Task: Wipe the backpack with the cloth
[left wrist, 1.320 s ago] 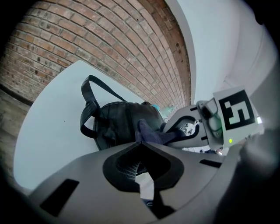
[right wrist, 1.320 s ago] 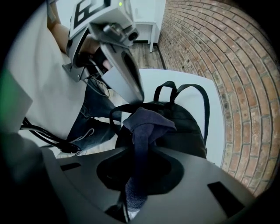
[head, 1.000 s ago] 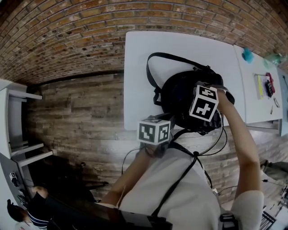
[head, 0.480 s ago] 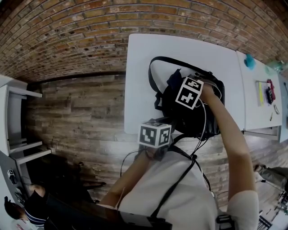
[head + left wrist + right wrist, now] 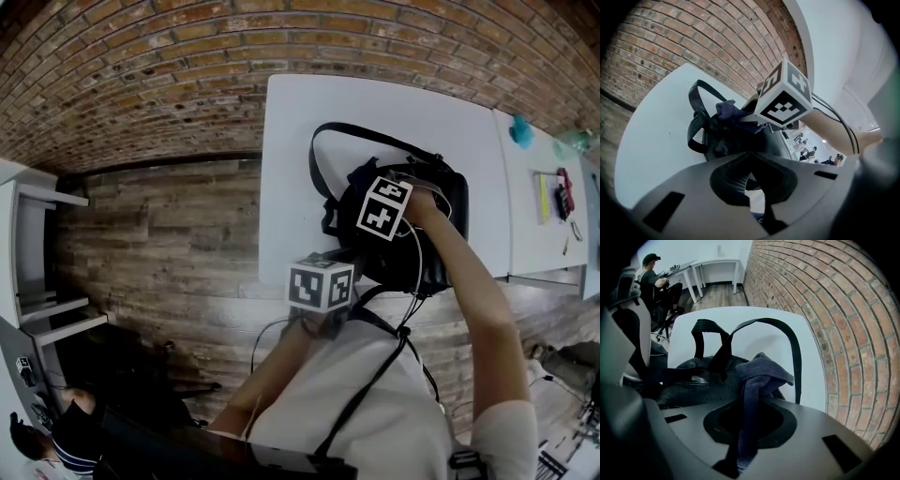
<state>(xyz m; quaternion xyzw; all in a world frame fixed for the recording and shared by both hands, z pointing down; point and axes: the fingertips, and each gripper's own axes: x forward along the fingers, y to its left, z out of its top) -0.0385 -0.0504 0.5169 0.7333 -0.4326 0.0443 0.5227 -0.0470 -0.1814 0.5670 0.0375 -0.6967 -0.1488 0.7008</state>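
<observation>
Right claw [image 5: 743, 441], clamped on the dark blue fabric cloth [image 5: 759, 371], held it against the black leather backpack [image 5: 693, 376] for wiping; left claw [image 5: 757, 197], jaws together, idled near.

In the head view a marker cube [image 5: 382, 208] and the person's forearm [image 5: 469, 281] cover the middle of the backpack [image 5: 380, 255], only a tip of the cloth [image 5: 362, 173] shows at the cube's 11 o'clock, and the items [image 5: 561, 176] on the side table [image 5: 539, 225] at 3 o'clock are too small to name.
</observation>
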